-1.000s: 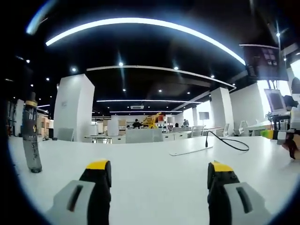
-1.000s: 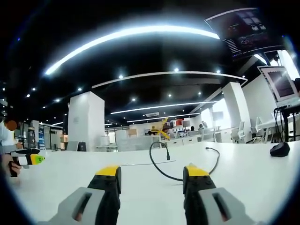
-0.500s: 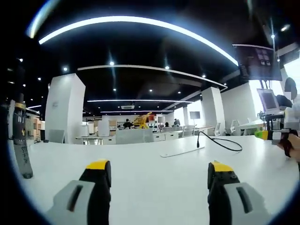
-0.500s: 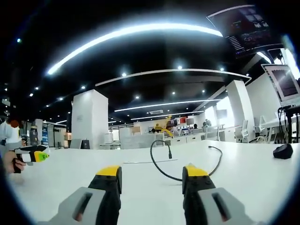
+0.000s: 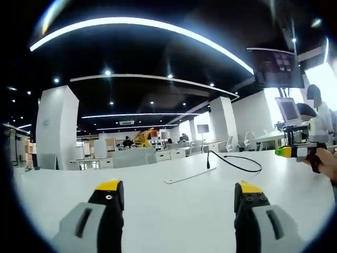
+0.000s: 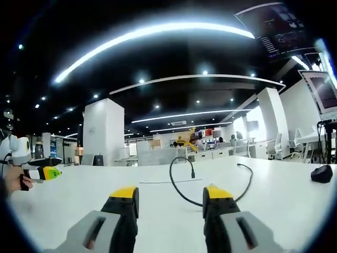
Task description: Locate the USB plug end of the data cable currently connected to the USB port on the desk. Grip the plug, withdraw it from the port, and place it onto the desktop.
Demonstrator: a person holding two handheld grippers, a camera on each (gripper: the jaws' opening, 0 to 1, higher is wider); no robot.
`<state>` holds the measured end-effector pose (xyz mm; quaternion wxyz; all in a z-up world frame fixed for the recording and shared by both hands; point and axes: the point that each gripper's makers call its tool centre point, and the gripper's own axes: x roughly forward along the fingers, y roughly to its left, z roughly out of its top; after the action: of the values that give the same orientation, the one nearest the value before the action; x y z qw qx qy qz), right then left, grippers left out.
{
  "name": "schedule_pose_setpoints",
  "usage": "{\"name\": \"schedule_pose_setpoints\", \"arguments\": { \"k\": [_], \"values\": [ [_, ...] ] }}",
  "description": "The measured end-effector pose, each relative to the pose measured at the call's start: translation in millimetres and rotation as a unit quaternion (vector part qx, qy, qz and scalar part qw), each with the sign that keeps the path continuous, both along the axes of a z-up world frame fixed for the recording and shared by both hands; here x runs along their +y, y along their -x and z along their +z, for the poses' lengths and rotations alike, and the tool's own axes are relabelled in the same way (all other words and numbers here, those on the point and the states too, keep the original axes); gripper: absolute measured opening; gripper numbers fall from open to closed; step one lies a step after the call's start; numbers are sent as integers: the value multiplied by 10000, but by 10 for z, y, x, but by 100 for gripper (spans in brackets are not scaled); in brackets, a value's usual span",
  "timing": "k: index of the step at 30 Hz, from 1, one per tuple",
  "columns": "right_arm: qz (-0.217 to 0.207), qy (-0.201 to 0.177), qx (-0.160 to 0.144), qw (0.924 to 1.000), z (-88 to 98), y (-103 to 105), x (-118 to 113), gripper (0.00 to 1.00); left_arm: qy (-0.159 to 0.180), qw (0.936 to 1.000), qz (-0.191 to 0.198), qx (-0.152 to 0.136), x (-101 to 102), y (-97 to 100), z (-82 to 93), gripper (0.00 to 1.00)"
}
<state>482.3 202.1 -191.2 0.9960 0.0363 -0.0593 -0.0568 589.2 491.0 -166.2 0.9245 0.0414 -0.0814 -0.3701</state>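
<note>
In the left gripper view, the left gripper (image 5: 179, 203) hangs low over a white desk (image 5: 174, 216), its two yellow-tipped jaws spread wide apart and holding nothing. Ahead of them, toward the desk's far edge, a flat port strip (image 5: 183, 176) lies in the desktop. A black data cable (image 5: 237, 164) has its plug (image 5: 209, 162) standing upright at the strip's right end, and loops away to the right. At the desk's right edge the other gripper shows, held by a hand.

In the right gripper view, the right gripper (image 6: 170, 203) also has its jaws apart and bare. The cable rises in a loop just beyond them, plug pointing down at the thin strip. A black mouse (image 6: 321, 173) rests near the desk's right edge.
</note>
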Motion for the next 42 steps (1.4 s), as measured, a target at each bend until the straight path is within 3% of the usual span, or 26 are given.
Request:
{"name": "schedule_pose_setpoints", "arguments": {
  "k": [5,11,14,20,24,29,32,42],
  "values": [
    [93,70,144,9998,31,-74,-7,50,52,9997,-133,-183,-96,-35,64,89],
    [191,85,180,9996,67,-140,-23,50,94,9990,-383,-197,-244,-102,55,89],
    [204,90,129,9997,92,-180,-49,50,-52,9985,-503,-189,-370,-162,9,90],
    [165,186,57,9997,143,-308,-126,50,42,9964,-806,-242,-619,-326,-1,90],
    [129,317,-42,9994,191,-341,-143,50,162,9963,-787,-312,-697,-478,-25,89],
    [77,475,-205,9986,229,-359,-149,50,-13,9956,-825,-439,-800,-642,-96,89],
    [87,392,-124,9991,158,-384,-169,51,-327,9960,-795,-232,-850,-730,-226,89],
    [-117,247,3,9996,30,-331,-303,51,-109,9952,-891,-397,-937,-808,-73,89]
  ]
}}
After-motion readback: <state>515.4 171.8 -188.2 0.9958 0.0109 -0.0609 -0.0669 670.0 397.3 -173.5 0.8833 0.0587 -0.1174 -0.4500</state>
